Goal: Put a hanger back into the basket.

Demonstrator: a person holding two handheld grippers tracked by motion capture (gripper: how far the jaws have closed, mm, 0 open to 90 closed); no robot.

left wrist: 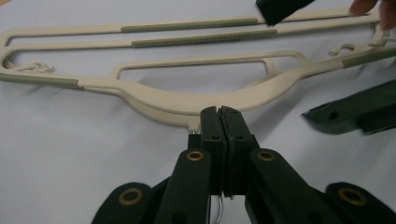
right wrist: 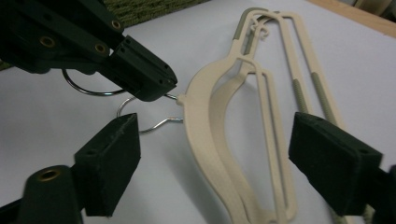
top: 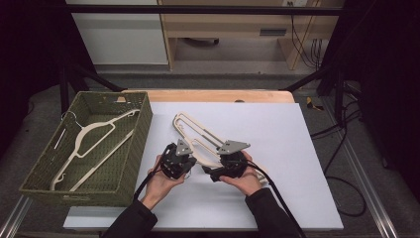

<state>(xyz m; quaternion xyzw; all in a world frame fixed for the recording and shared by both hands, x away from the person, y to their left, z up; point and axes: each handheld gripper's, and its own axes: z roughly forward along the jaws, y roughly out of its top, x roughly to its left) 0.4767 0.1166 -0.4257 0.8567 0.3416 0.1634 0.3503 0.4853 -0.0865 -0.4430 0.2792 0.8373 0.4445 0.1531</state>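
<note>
White sheeting point(top: 277, 148) covers the table, with a wooden edge showing along its far side and a dark floor with cables around it. At about nine o'clock from the middle of the sheet stands a green woven basket point(top: 141, 130), and inside it lies one cream hanger point(top: 91, 148) with a metal hook. On the sheet, near the centre, lie two more cream hangers stacked one on the other; the top hanger point(left wrist: 187, 105) has green ribbed strips on its bars and shoulders, and the lower hanger point(right wrist: 224, 121) peeks out from under it. The left gripper point(top: 177, 162) sits at about seven o'clock from the stack, held in the person's left hand point(top: 161, 183). Its jaws are together, clamped on the wire hook point(right wrist: 93, 91) right where it meets the neck of the top hanger. The right gripper point(top: 227, 166) sits just beside it at about five o'clock, in the right hand point(top: 245, 182). Its jaws stand apart, one on each side of the stacked hangers' middle, and their pads touch nothing. A second wire hook point(right wrist: 149, 123) curves out at the left pad's tip. Both dark sleeves enter from six o'clock.
</note>
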